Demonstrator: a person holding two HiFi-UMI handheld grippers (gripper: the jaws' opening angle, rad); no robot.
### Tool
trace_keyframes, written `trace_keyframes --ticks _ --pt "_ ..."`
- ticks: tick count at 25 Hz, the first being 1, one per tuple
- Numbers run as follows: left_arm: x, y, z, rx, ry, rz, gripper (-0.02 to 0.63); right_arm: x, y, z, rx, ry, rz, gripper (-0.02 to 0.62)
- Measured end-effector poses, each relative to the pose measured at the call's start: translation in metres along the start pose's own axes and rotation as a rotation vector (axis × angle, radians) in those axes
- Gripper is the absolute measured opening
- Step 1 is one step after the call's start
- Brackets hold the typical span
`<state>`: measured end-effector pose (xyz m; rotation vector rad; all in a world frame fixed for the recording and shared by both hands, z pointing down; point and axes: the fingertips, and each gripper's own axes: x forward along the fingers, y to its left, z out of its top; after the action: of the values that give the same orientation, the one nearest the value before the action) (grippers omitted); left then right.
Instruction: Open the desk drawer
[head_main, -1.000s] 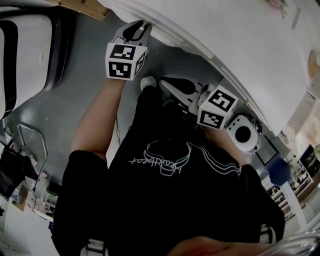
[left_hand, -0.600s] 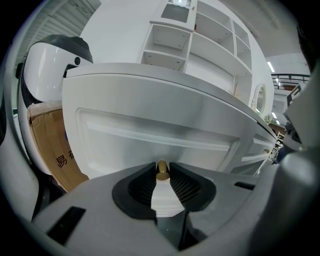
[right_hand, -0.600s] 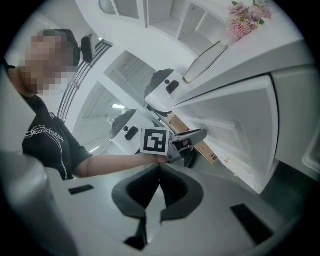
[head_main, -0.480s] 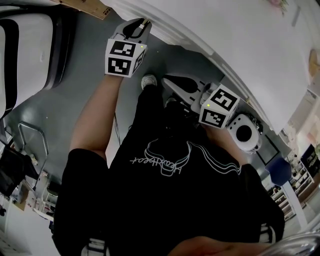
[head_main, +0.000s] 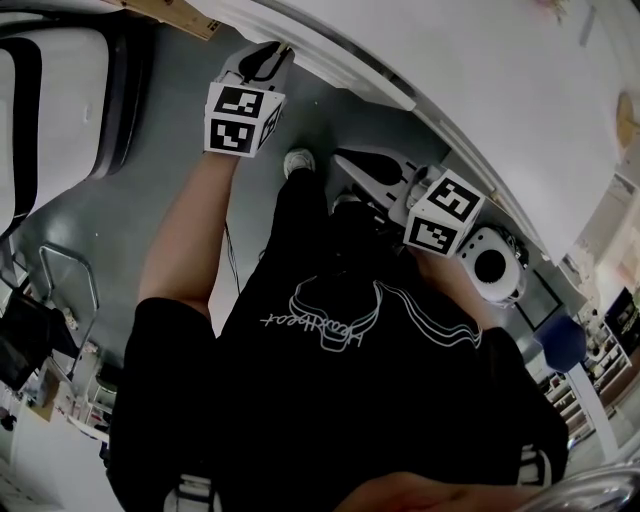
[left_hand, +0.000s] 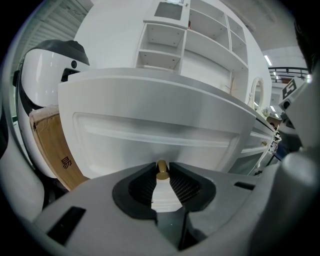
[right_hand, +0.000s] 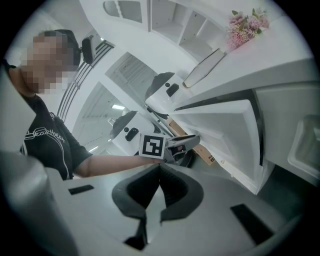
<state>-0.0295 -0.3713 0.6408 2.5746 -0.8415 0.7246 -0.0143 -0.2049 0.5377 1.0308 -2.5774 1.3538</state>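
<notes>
The white drawer front (left_hand: 150, 135) fills the left gripper view, its small brass knob (left_hand: 161, 168) pinched between the dark pads. My left gripper (left_hand: 161, 175) is shut on that knob. From the head view, the left gripper (head_main: 277, 53) reaches to the desk edge, where the drawer (head_main: 355, 75) stands slightly out from the desk (head_main: 480, 80). My right gripper (head_main: 350, 168) hangs below the desk edge, apart from the drawer, pads touching with nothing between them. Its own view shows the shut jaws (right_hand: 159, 167), the left gripper (right_hand: 177, 145) and the drawer (right_hand: 225, 135) with a dark gap behind it.
A black and white chair (head_main: 50, 90) stands at the left, a cardboard box (head_main: 180, 15) beside the desk. A white round device (head_main: 490, 265) sits on the floor near my right hand. Shelves (left_hand: 200, 35) rise above the desk; flowers (right_hand: 245, 22) and a mirror (right_hand: 205, 67) rest on it.
The left gripper has crept a little up and left at the desk edge and rolled slightly. The right gripper's cube has drifted slightly right.
</notes>
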Motion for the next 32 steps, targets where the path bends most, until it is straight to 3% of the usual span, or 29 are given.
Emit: trace_keyframes --ticks 21,32 --pt "-0.041 -0.004 -0.029 0.009 0.072 0.043 0.078 -0.031 0.027 0.039 -0.093 -0.046 0.004 0.005" --pt "-0.073 -0.003 -0.049 0.014 0.082 0.054 0.077 -0.021 0.045 0.044 -0.130 -0.022 0.031 0.005"
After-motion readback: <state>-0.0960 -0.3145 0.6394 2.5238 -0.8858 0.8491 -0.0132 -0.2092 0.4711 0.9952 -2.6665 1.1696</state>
